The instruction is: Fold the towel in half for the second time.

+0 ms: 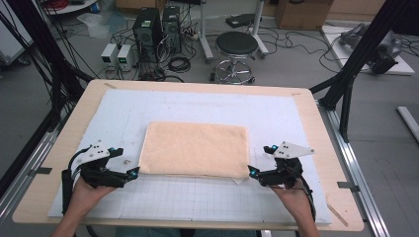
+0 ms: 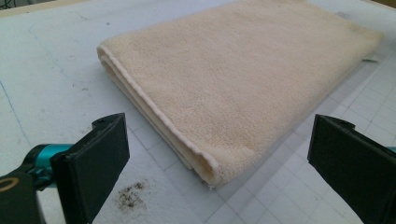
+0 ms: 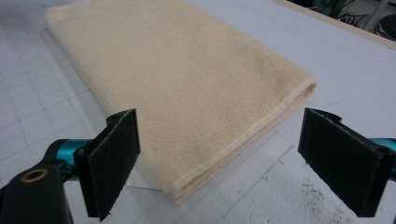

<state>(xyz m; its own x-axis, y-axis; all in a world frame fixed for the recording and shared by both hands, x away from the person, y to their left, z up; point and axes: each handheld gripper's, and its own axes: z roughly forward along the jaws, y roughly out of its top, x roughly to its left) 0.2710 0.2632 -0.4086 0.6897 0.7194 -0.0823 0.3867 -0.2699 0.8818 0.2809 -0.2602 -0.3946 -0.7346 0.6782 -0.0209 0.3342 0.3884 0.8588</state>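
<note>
A folded towel (image 1: 195, 148) is lying flat near the middle of the white mat (image 1: 123, 113), which is covering most of the table (image 1: 306, 106). The towel is a pale peach, with a soft, short nap, and it is forming a neat rectangle with its long sides running across the table. In the left gripper view its stacked layers are showing along the hemmed edge and at the near corner (image 2: 210, 172), where the fold is rounding over. In the right gripper view the layers are showing again along the near edge (image 3: 224, 154), and a small white tag or scrap is peeking out from under the corner. The mat's near half is carrying a printed grid, and dark specks are sitting on it close to each near corner of the towel.

The left gripper (image 1: 132, 173) is resting low on the mat just beside the towel's near left corner, jaws standing wide apart with nothing between them. The right gripper (image 1: 253, 172) is sitting just beside the near right corner, likewise released and gripping nothing. Each corner is lying ahead of the jaws, apart from the pads

No containers are standing on the table
</note>
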